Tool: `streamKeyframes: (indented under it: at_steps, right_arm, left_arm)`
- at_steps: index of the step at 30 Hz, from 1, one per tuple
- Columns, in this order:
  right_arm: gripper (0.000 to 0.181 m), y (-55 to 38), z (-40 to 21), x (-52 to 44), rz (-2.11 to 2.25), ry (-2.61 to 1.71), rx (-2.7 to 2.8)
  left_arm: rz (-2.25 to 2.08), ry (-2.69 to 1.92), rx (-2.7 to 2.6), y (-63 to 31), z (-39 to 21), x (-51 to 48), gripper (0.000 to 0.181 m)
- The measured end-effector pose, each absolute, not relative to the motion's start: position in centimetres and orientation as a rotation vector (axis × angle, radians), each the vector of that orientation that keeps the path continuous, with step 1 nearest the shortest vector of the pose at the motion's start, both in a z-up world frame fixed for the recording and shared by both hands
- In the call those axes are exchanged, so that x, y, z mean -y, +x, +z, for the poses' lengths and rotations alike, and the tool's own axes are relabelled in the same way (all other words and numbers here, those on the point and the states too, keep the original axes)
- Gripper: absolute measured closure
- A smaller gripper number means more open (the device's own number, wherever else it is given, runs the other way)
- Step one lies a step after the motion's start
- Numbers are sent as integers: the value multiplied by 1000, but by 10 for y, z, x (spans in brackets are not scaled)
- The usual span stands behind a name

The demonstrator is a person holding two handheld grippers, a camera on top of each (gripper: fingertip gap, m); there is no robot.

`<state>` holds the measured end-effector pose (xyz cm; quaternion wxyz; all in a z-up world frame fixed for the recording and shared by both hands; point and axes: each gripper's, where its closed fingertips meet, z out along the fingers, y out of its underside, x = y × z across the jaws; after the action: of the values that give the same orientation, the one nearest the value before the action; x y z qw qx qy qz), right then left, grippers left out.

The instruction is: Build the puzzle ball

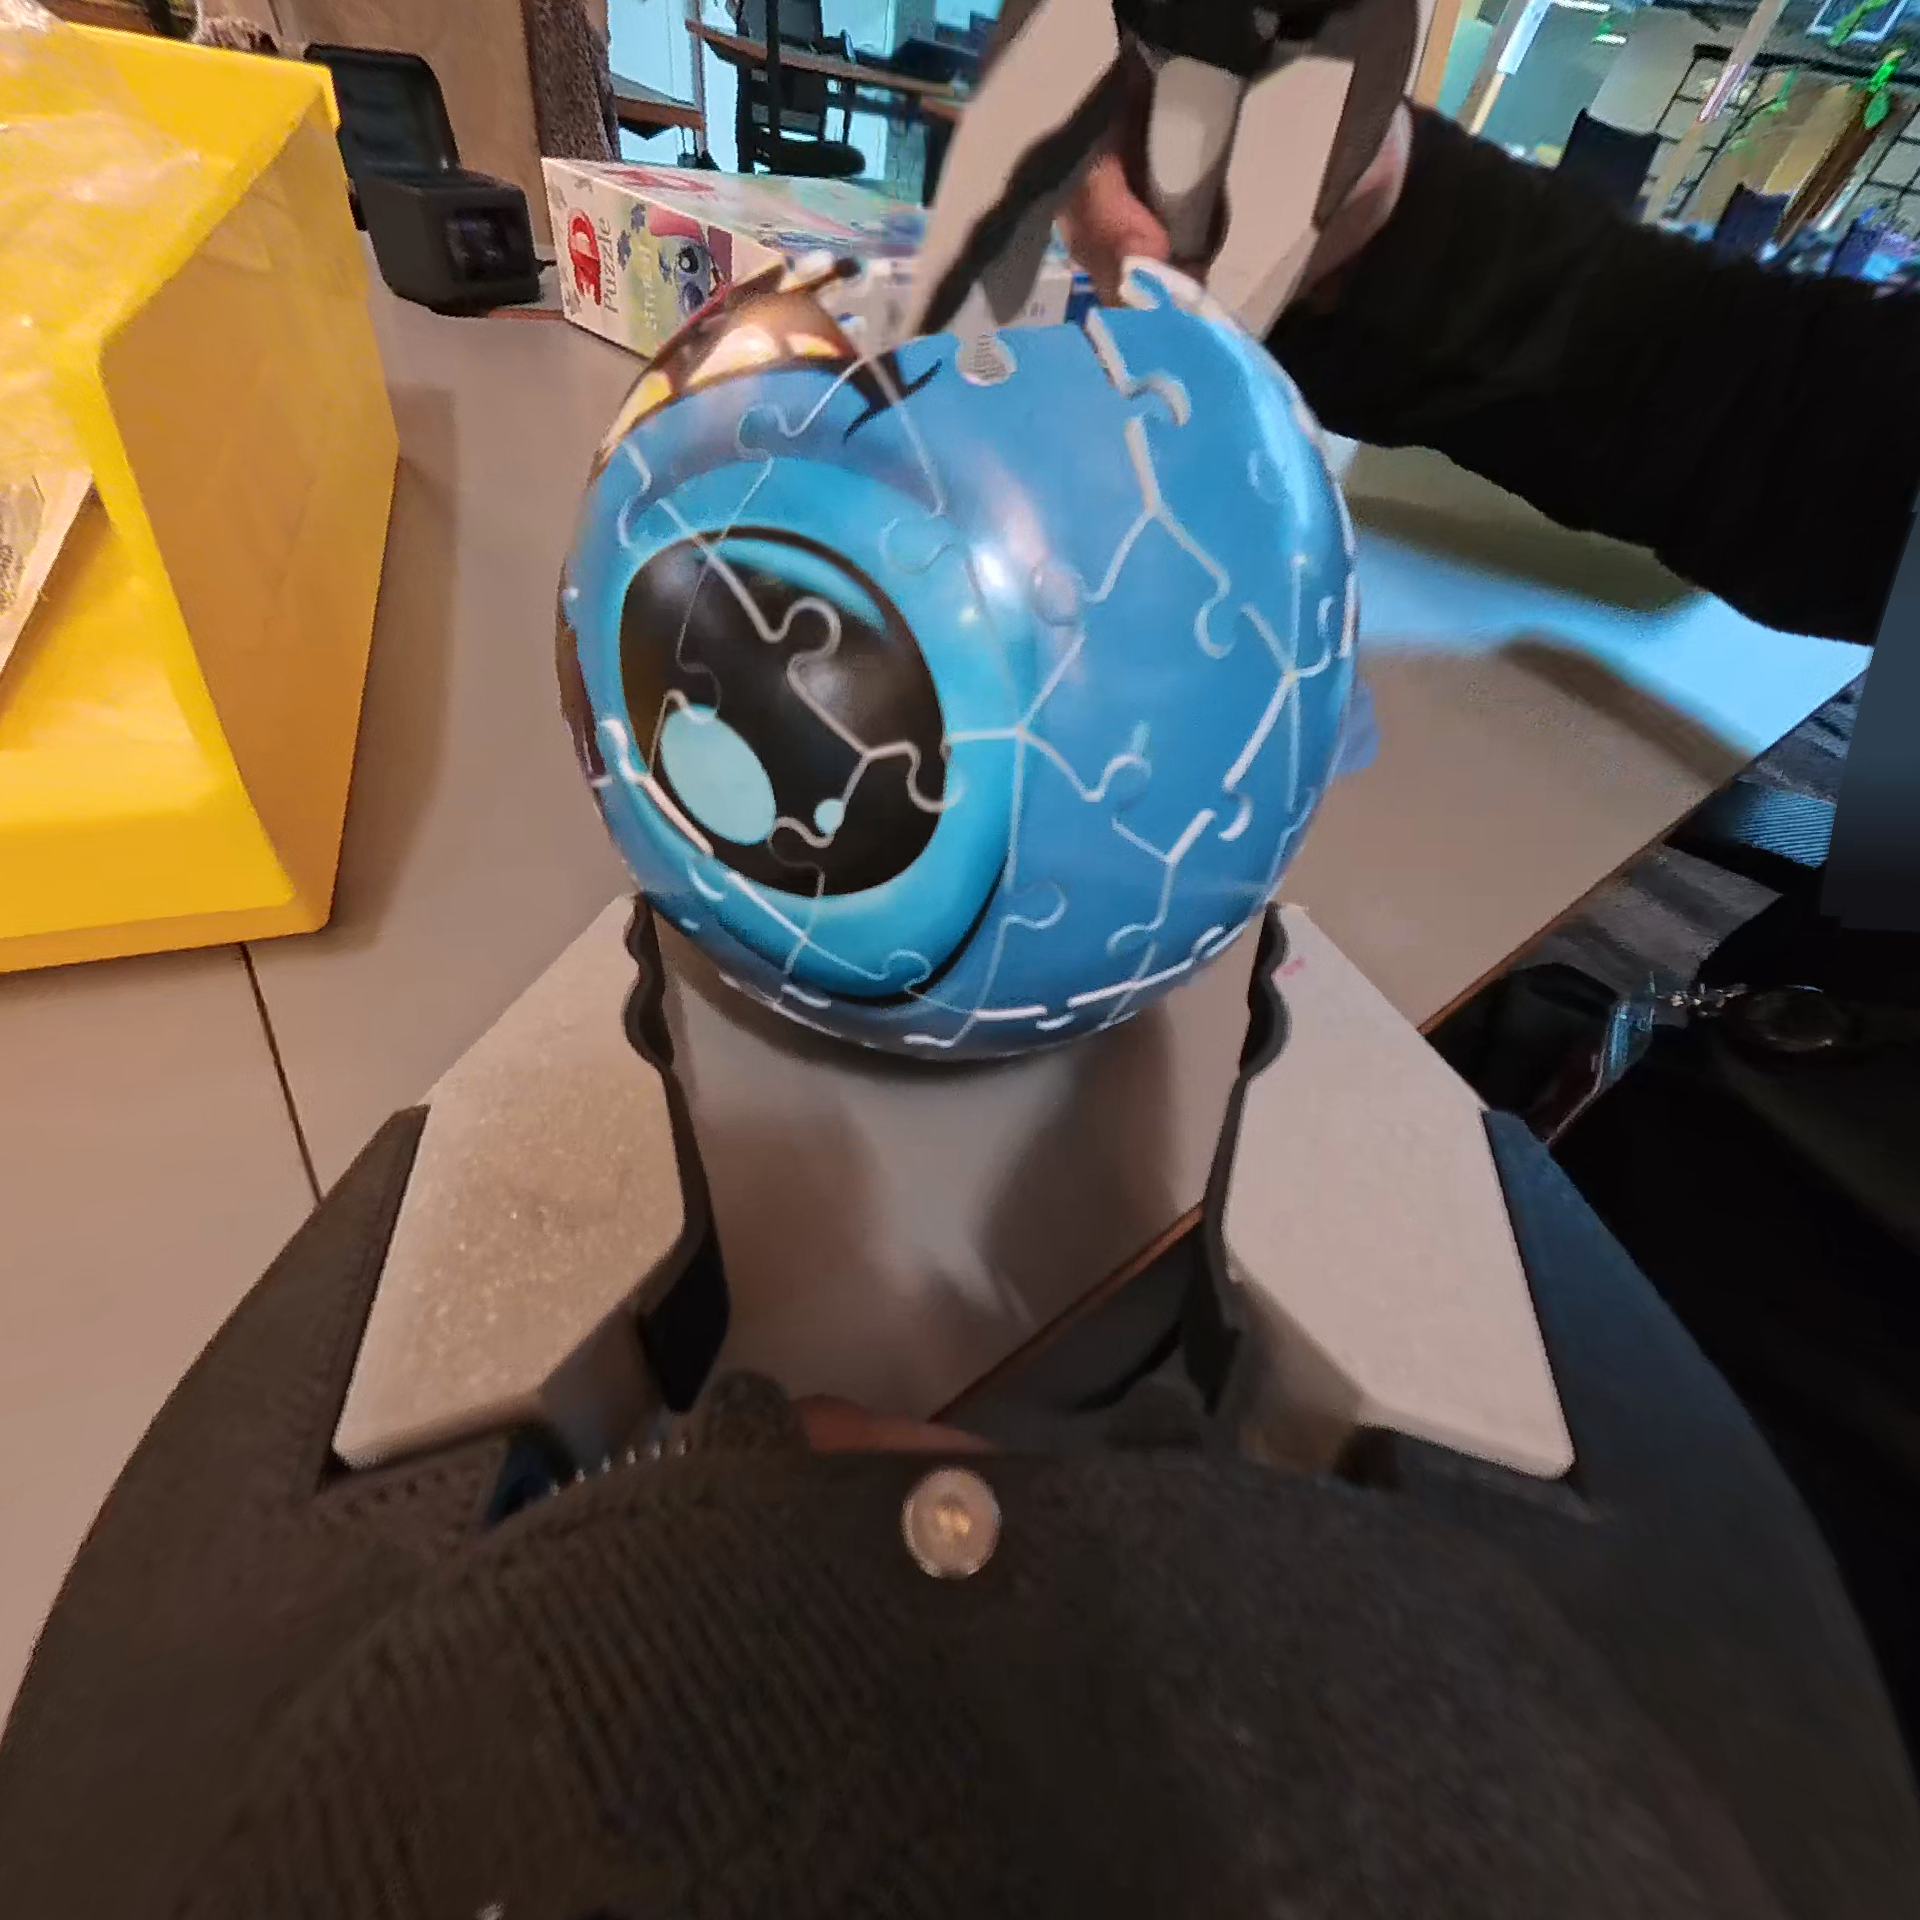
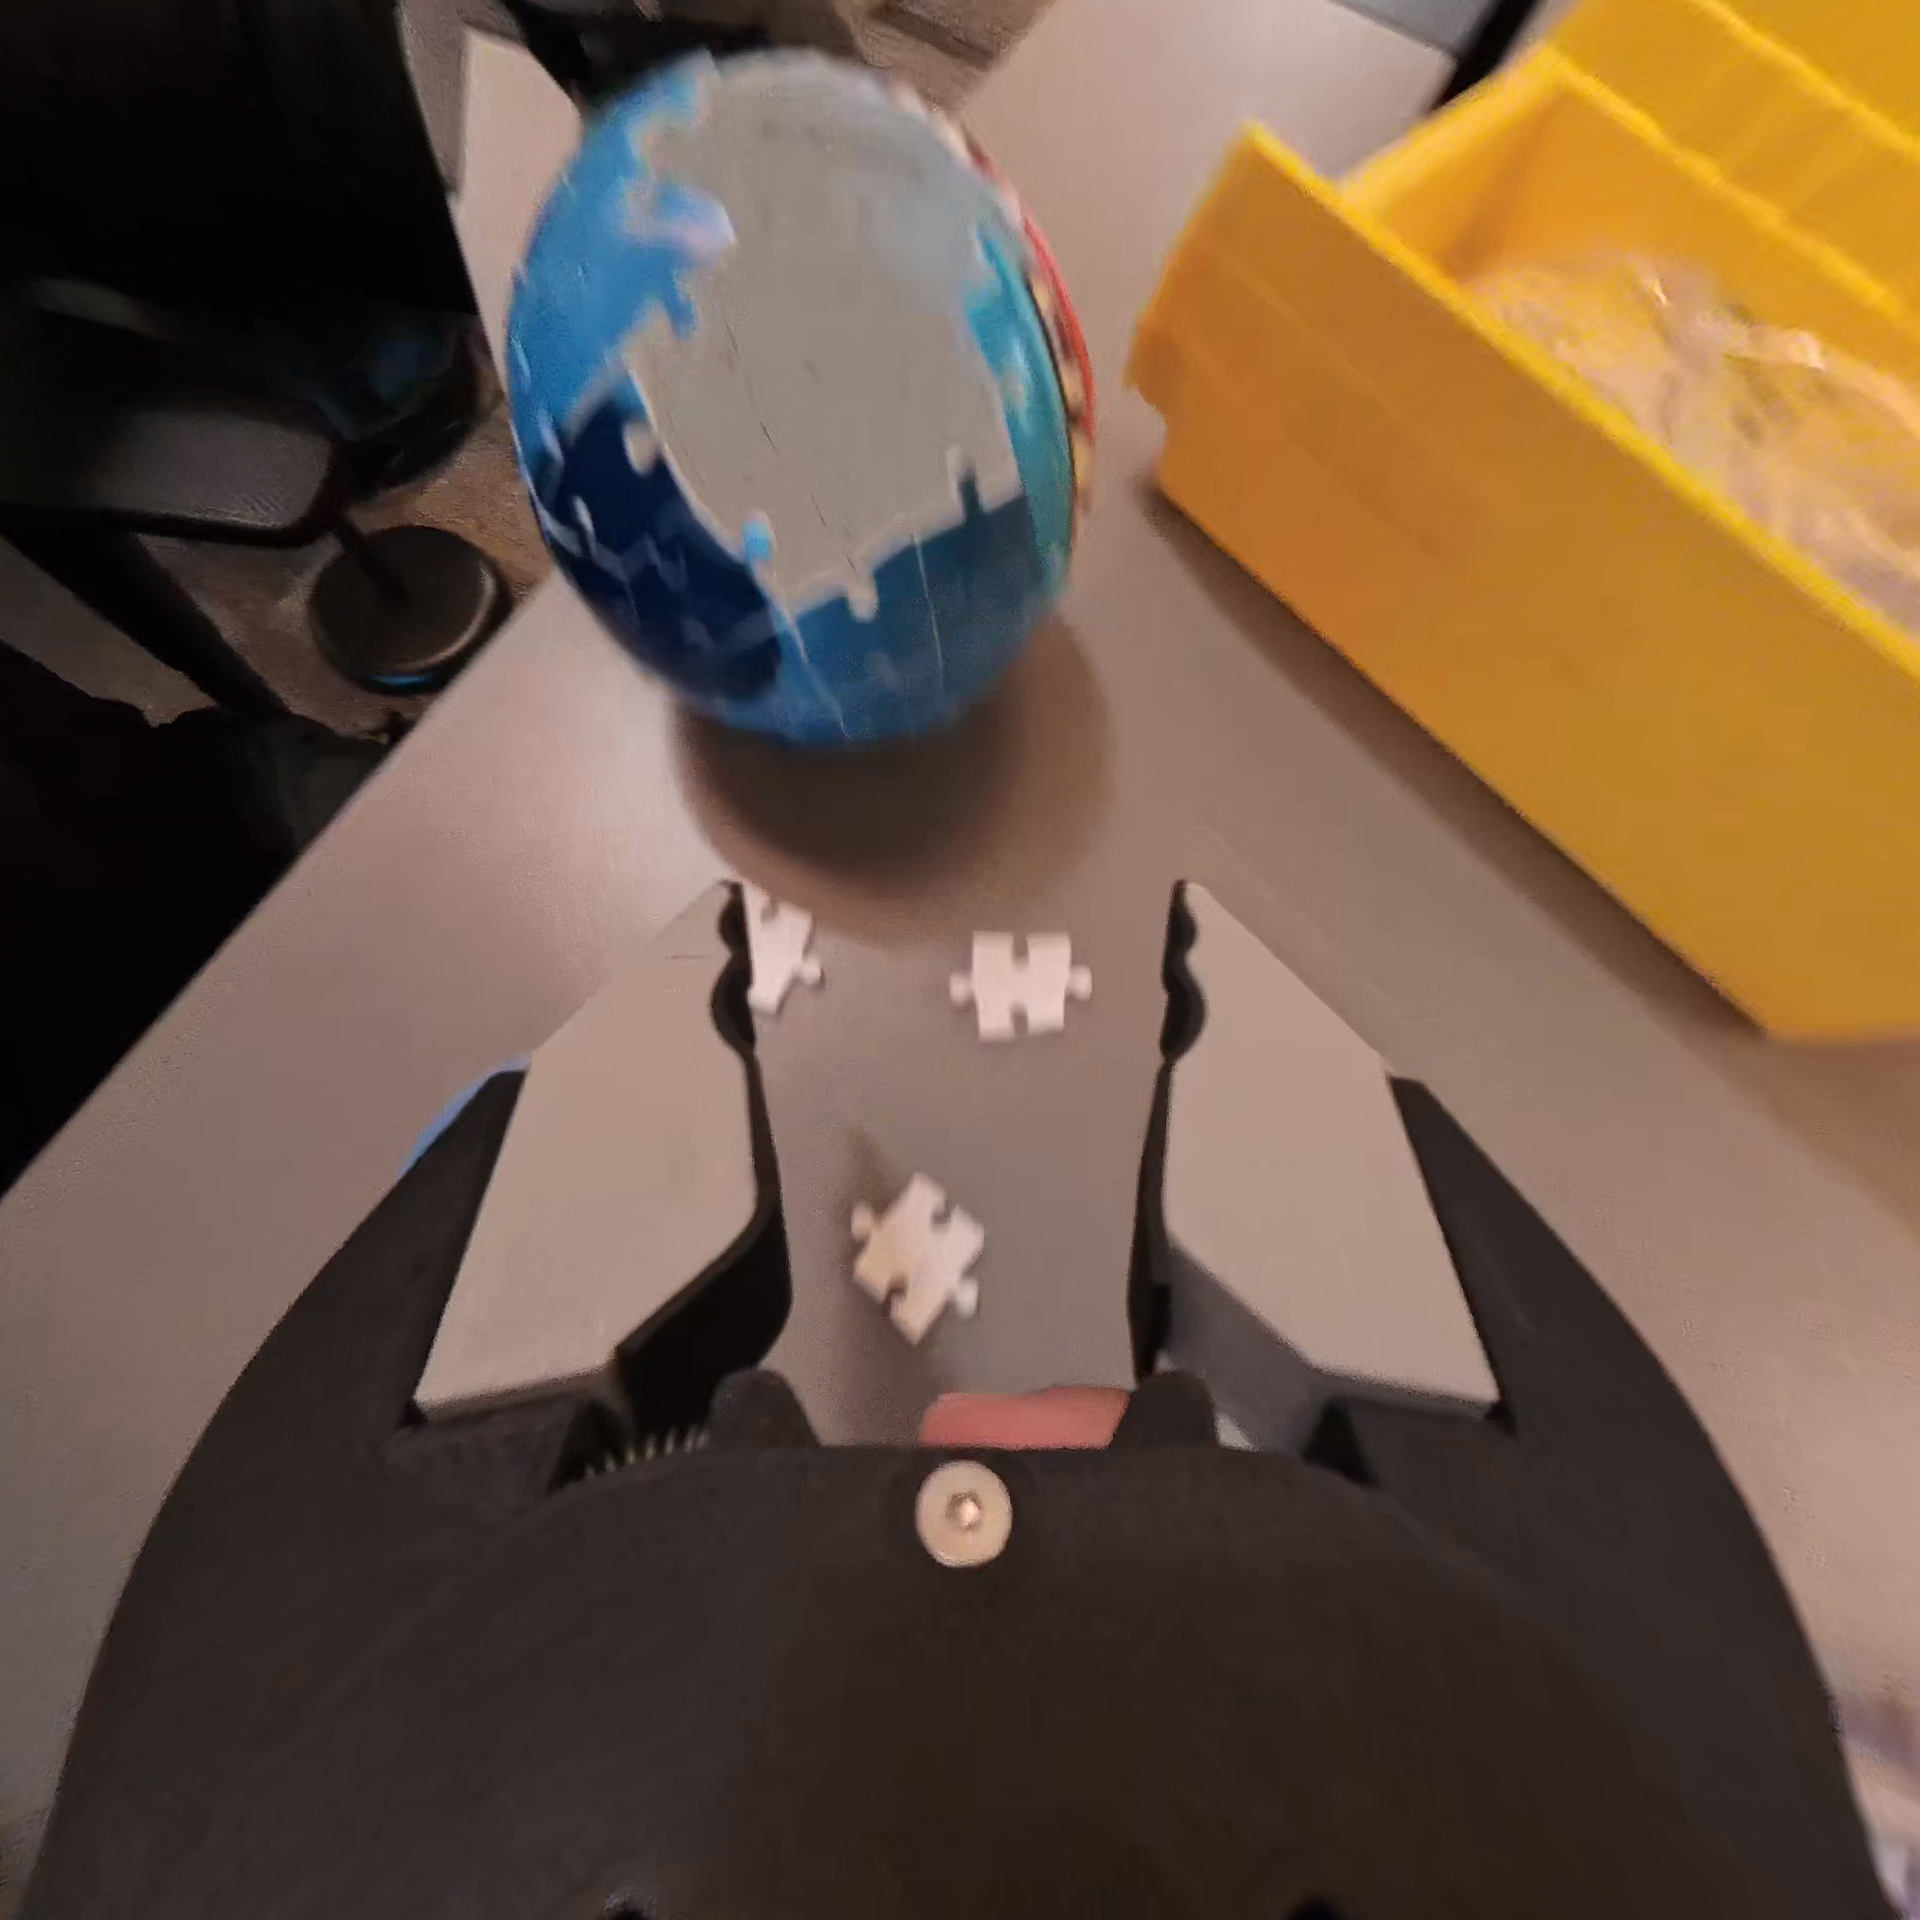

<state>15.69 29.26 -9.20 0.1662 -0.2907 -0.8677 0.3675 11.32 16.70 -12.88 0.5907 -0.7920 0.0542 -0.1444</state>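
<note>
Nearest, at black-and-grey right hand-held gripper [image 2: 956, 904]: released, empty, hovering over three white face-down jigsaw pieces [image 2: 1018, 982] on grey tabletop [image 2: 1195, 727]. Just beyond, on the table: round blue plastic puzzle ball [image 2: 790, 623], mostly assembled, with one large ragged gap [image 2: 790, 312]. Left hand-held gripper [image 1: 956, 920] also spread, tips flanking ball's near underside; contact unclear. Far right: yellow plastic bin [image 2: 1455, 675]. Judged well past halfway; gap still to fill.
</note>
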Motion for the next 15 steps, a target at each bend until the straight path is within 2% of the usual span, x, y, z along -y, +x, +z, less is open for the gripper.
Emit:
streamKeyframes:
  at_steps: [6, 15]
  right_arm:
    - [156, 212, -137, -354, 907, -994, 2430]
    - [162, 174, -168, -341, 907, -999, 2503]
  left_arm:
    - [-322, -1837, -142, 113, -130, -167, 70]
    - [-306, -1856, -118, 115, -129, -166, 72]
